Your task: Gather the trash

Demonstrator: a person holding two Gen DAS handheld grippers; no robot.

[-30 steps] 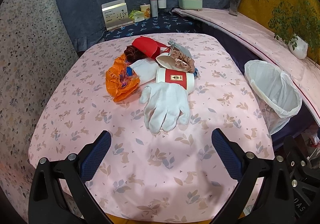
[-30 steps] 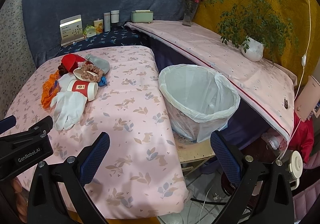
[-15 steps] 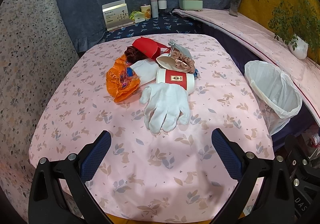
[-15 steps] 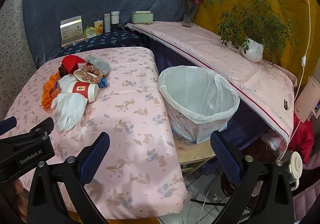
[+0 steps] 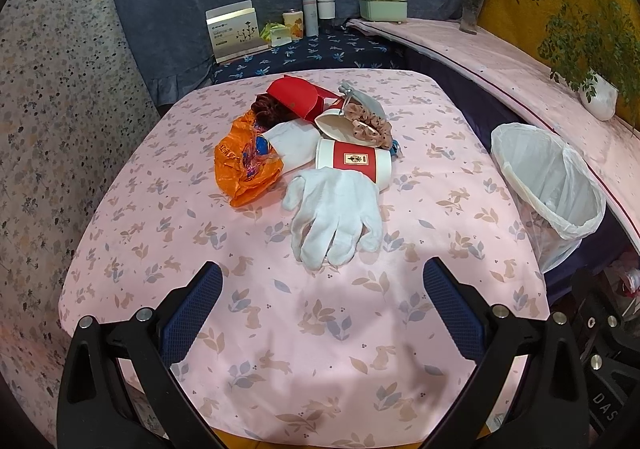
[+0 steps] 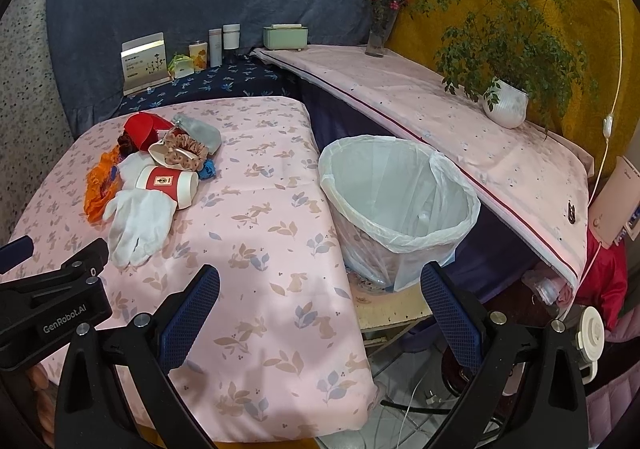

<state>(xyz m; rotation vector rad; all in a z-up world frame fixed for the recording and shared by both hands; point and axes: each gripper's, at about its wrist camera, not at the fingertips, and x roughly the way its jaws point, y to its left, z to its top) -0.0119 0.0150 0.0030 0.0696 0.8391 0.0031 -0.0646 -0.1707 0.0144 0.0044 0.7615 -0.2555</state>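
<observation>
Trash: a small heap sits mid-table on the pink cloth, none of it collected yet. My left gripper (image 5: 322, 293) hangs over the near edge with its jaws wide apart and nothing between them; my right gripper (image 6: 320, 295) is just as wide and empty, aimed between the table edge and the bin (image 6: 400, 189). Over the last second almost nothing has changed: both grippers have only drifted slightly, the heap untouched, so I judge the job has not really begun and the first pick is still ahead. Nearest my left gripper lies a white glove (image 5: 334, 215), fingers pointing toward me, its cuff touching a red-and-white paper cup (image 5: 354, 163) lying on its side. Left of those, a crumpled orange bag (image 5: 244, 169); behind, a red box (image 5: 298, 97), a second cup (image 5: 334, 125) with a tan scrunchie (image 5: 366, 127) draped on it, and a grey pouch (image 5: 366, 103). The lined bin stands beside the table's right edge, open, seemingly empty. Nothing blocks the glove; limp cloth may bunch when pinched. Beyond the table: a shelf with a card box (image 5: 236, 31), bottles (image 5: 318, 11), potted plant (image 6: 504, 105).
</observation>
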